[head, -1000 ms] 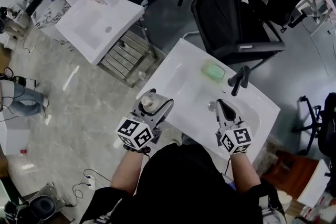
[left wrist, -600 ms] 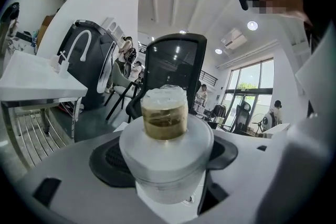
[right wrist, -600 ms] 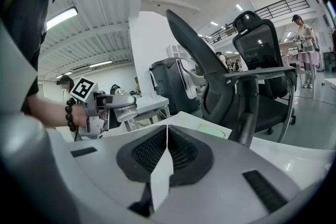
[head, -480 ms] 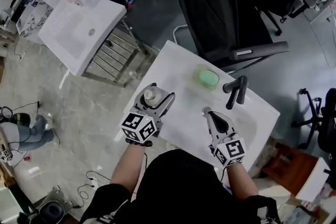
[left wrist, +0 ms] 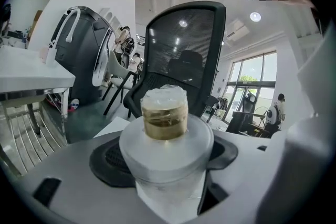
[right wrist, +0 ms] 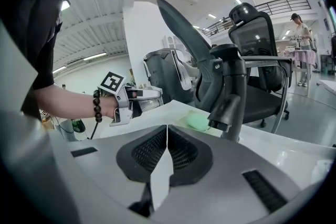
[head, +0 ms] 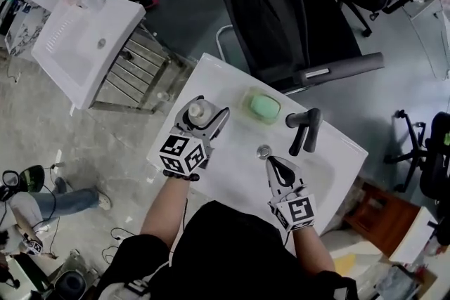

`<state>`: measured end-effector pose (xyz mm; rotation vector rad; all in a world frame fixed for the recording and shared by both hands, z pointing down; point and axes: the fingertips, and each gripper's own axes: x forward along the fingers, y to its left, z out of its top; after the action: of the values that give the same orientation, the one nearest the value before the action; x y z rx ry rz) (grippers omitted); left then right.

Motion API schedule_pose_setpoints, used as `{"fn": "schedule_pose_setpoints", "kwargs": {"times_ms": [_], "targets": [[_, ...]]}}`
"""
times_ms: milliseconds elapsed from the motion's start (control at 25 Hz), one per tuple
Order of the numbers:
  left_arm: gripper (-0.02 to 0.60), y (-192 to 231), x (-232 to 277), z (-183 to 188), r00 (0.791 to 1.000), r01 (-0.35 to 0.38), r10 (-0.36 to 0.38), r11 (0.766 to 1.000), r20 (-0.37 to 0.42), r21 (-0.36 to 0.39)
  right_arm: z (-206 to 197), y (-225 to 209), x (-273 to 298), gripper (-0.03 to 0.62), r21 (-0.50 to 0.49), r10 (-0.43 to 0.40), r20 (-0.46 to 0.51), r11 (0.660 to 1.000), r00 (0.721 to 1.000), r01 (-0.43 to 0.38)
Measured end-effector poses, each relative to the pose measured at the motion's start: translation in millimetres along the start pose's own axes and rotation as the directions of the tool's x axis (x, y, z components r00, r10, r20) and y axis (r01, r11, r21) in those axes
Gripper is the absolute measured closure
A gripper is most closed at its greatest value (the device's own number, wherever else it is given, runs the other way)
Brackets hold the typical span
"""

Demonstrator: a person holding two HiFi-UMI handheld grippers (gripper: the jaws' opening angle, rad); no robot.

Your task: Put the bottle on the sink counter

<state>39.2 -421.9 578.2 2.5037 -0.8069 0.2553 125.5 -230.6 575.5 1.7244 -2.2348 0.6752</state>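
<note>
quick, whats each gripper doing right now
left gripper: closed on the bottle
right gripper: closed, nothing between its jaws

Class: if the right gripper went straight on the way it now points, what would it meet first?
Most likely the drain plug, just beyond the right gripper. The green soap lies further along that line. Depth is hard to judge.

sink counter (head: 223,78): white, drain (head: 264,150) in its basin | left gripper (head: 206,117): over counter's left edge, jaws either side of upright bottle (head: 198,109) | right gripper (head: 271,164): over basin, just near side of drain, jaws together | green soap (head: 265,107): by far edge, beside black faucet (head: 304,128) | black chair (head: 281,10): beyond far edge
</note>
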Motion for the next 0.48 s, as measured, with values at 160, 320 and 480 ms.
{"fn": "schedule_pose_setpoints", "kwargs": {"times_ms": [160, 320, 480], "targets": [[0.225, 16.5, 22.5, 3.7, 0.999, -0.054, 0.054, 0.998, -0.002, 0.031, -11.9, -2.4, 2.3, 0.563, -0.005, -0.002, -0.019, 1.000, 1.000, 0.002], [0.225, 28.3, 47.4, 5.1, 0.995, -0.100, 0.101, 0.990, -0.004, 0.095, -19.8, -9.0, 5.4, 0.563, 0.019, -0.005, -0.048, 1.000, 0.999, 0.006], [0.225, 33.4, 67.2, 4.2, 0.993, -0.116, 0.119, 0.985, -0.016, 0.130, -25.3, -10.9, 6.6, 0.562, 0.030, -0.004, -0.095, 1.000, 0.995, 0.006]]}}
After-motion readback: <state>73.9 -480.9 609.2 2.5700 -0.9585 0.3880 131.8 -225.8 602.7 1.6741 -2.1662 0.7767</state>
